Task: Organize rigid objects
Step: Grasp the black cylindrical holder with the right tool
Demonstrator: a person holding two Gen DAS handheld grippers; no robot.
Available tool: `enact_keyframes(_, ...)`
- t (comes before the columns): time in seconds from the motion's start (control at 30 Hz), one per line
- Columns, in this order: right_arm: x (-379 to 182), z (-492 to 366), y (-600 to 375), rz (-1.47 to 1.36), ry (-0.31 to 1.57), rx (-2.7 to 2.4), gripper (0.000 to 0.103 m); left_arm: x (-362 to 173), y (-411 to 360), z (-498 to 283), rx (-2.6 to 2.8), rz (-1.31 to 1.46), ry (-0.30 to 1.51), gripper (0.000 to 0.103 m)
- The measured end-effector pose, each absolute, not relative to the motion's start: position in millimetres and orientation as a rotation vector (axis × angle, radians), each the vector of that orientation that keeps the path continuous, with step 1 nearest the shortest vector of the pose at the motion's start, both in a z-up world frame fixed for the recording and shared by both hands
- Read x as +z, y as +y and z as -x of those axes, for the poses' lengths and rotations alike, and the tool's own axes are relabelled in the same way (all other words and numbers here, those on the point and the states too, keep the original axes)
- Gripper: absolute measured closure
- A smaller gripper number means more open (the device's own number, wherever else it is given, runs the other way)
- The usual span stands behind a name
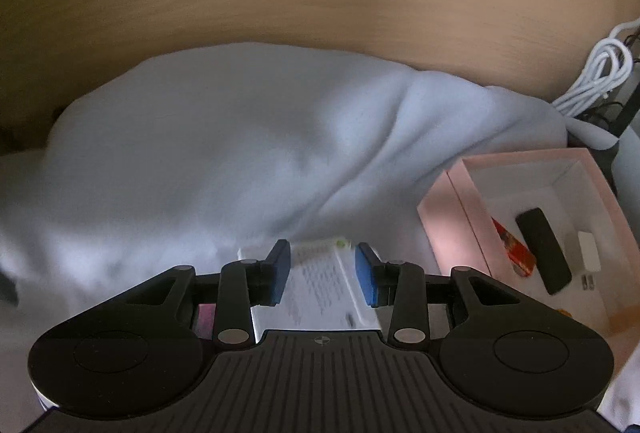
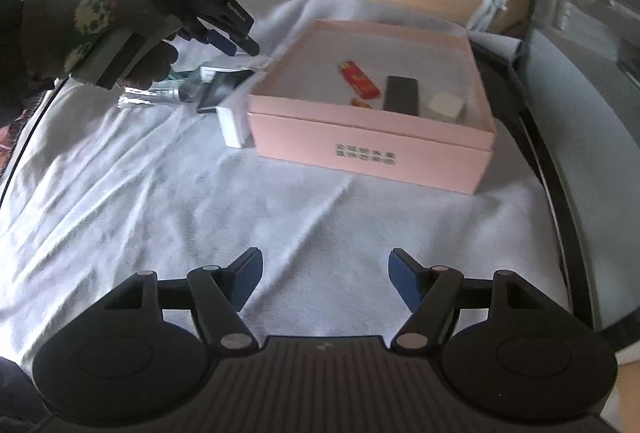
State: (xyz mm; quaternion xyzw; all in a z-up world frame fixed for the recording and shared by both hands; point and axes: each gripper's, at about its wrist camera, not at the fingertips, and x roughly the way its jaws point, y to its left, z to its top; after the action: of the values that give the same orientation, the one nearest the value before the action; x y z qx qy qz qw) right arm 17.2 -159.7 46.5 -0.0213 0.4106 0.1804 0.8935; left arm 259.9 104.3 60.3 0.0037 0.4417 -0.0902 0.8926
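A white cloth (image 2: pixel 280 217) is spread over the table, and a pink box (image 2: pixel 372 137) is set on it toward the far right corner. Inside the box, a red lighter (image 2: pixel 359 79), a black bar (image 2: pixel 401 94) and a white cube (image 2: pixel 446 106) are laid side by side. Against the box's left wall, a white carton (image 2: pixel 232 121) and some blurred small items are seen. The left gripper (image 1: pixel 323 275) is held low over the white carton (image 1: pixel 328 289), its blue fingers (image 1: pixel 280 273) set narrowly on either side; whether the carton is actually touched cannot be told. The right gripper (image 2: pixel 323 283) is held above bare cloth near the front edge, its fingers spread wide with nothing between them.
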Motion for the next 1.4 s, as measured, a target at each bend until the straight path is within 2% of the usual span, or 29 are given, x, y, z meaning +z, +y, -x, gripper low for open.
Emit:
enact_keyframes(0.13, 44.0, -20.8, -165.7, 0.037, 0.867, 0.355, 0.033, 56.0, 98.7, -271.8, -0.105, -0.088, 0.925, 0.061)
enact_keyframes(0.37, 44.7, -28.8, -162.9, 0.051, 0.875, 0.377, 0.033, 52.0, 105.8, -258.7, -0.205, 0.035, 0.957, 0.065)
enact_keyframes(0.47, 47.2, -31.7, -157.5, 0.059, 0.866, 0.400, 0.033, 46.8, 110.6, -236.5, -0.286, 0.104, 0.990, 0.071)
enact_keyframes(0.63, 50.8, -36.9, -149.5, 0.071, 0.855, 0.440, 0.033, 37.5, 118.2, -184.4, -0.377, 0.202, 1.008, 0.075)
enact_keyframes(0.8, 53.9, -39.3, -141.4, 0.087, 0.836, 0.474, 0.033, 35.1, 128.8, -144.7, -0.421, 0.251, 0.997, 0.075)
enact_keyframes(0.9, 55.9, -42.2, -133.0, 0.093, 0.811, 0.494, 0.033, 43.2, 142.7, -111.1, -0.402, 0.249, 0.924, 0.074)
enact_keyframes(1.0, 57.5, -47.6, -115.5, 0.086, 0.802, 0.574, 0.040, 52.1, 167.4, -81.8, -0.337, 0.263, 0.847, 0.074)
enact_keyframes(1.13, 65.0, -43.0, -84.3, 0.109, 0.745, 0.752, 0.038, 60.2, 189.1, -46.2, -0.271, 0.260, 0.808, 0.074)
enact_keyframes(1.2, 65.3, -39.7, -66.1, 0.173, 0.721, 0.837, 0.034, 60.6, 192.7, -37.4, -0.280, 0.244, 0.837, 0.074)
enact_keyframes(1.4, 45.9, -34.0, -31.1, 0.281, 0.819, 0.973, 0.033, 52.0, 196.1, -12.1, -0.257, 0.270, 0.860, 0.074)
